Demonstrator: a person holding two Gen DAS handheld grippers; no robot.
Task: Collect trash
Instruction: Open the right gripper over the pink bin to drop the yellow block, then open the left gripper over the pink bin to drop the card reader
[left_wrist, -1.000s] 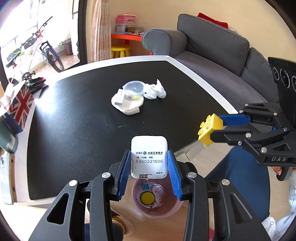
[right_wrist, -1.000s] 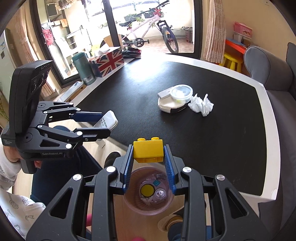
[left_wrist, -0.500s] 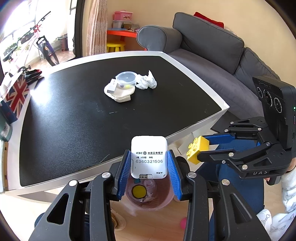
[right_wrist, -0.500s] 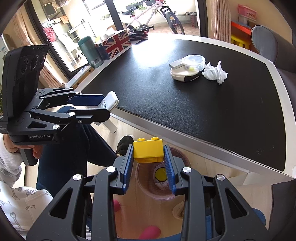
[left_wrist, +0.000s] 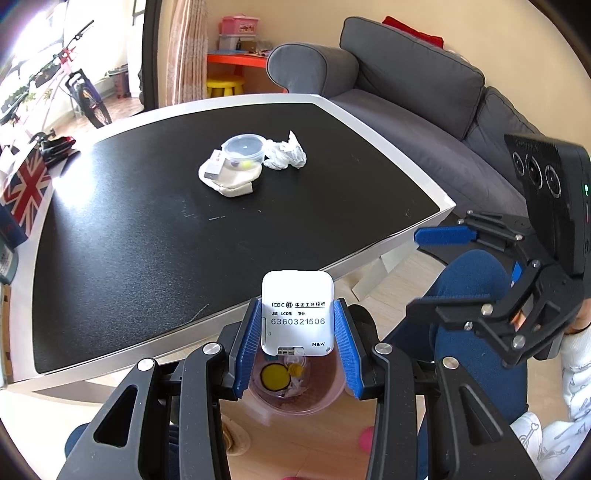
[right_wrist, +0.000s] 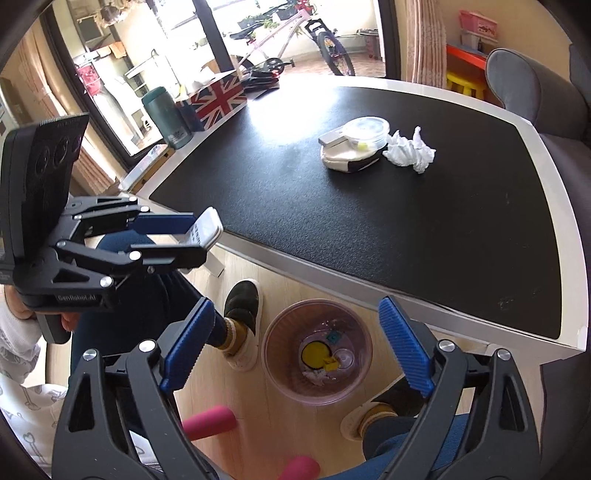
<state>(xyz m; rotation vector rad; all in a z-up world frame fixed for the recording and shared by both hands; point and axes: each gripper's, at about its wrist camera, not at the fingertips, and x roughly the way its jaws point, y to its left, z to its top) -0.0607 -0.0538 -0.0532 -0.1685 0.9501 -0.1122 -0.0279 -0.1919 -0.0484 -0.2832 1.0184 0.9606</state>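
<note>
R fingers (right_wrist: 295, 350) opening wide, nothing between them now; yellow brick (right_wrist: 330, 365) dropped into bin (right_wrist: 273, 354) below. L fingers (left_wrist: 297, 350) still clamp white device (left_wrist: 297, 314) over bin. It's next.

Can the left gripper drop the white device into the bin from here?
Probably yes. The left gripper holds the white device directly above the open bin on the floor, with nothing between them. The right gripper, fingers opening and empty, is off to the side.
</note>
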